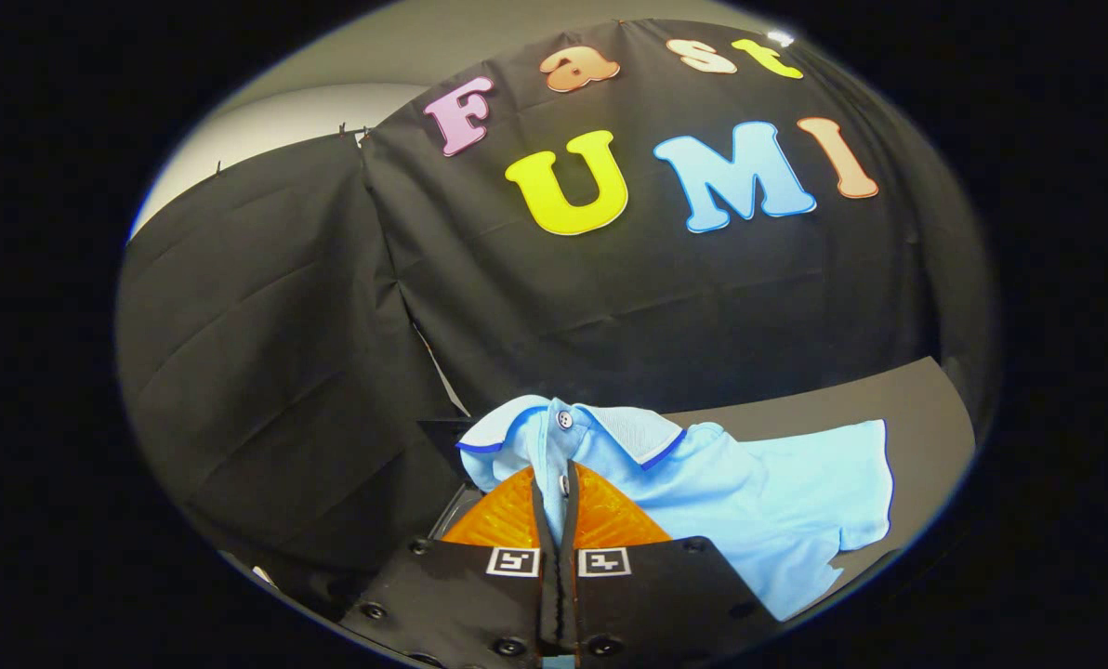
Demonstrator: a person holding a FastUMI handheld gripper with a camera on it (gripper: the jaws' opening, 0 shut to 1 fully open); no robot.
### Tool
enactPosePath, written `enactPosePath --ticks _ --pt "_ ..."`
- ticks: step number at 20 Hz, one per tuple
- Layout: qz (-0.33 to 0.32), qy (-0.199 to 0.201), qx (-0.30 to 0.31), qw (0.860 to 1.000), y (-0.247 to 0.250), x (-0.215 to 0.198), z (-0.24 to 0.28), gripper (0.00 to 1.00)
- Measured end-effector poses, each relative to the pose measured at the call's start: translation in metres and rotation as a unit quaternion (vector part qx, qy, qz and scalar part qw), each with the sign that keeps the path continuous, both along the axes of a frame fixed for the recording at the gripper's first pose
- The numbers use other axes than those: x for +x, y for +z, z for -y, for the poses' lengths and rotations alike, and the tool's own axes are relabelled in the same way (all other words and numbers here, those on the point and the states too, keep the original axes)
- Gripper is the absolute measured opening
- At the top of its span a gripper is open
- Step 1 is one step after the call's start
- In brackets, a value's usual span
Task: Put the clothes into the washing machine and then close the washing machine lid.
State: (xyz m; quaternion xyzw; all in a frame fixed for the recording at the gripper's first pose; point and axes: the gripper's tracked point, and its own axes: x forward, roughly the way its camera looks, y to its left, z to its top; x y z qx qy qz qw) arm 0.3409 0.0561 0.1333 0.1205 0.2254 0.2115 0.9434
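Note:
A light blue polo shirt (749, 492) with a darker blue collar edge and small buttons hangs from my gripper (556, 488). Both fingers are pressed together on the button placket just under the collar. The collar rises just beyond the fingertips, and the shirt's body and a sleeve trail off to the right of the fingers, draped over a dark flat surface (889, 395). The fold of cloth between the fingers hides what lies under it.
Black cloth walls stand close behind and to the left of the shirt. Above the left cloth a pale wall (266, 121) shows. The dark surface's edge runs behind the shirt on the right.

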Motion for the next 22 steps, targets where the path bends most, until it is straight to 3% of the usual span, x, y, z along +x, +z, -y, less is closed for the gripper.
enactPosePath --ticks 22 --pt "-0.018 0.079 -0.021 0.996 -0.045 -0.007 -0.200 0.01"
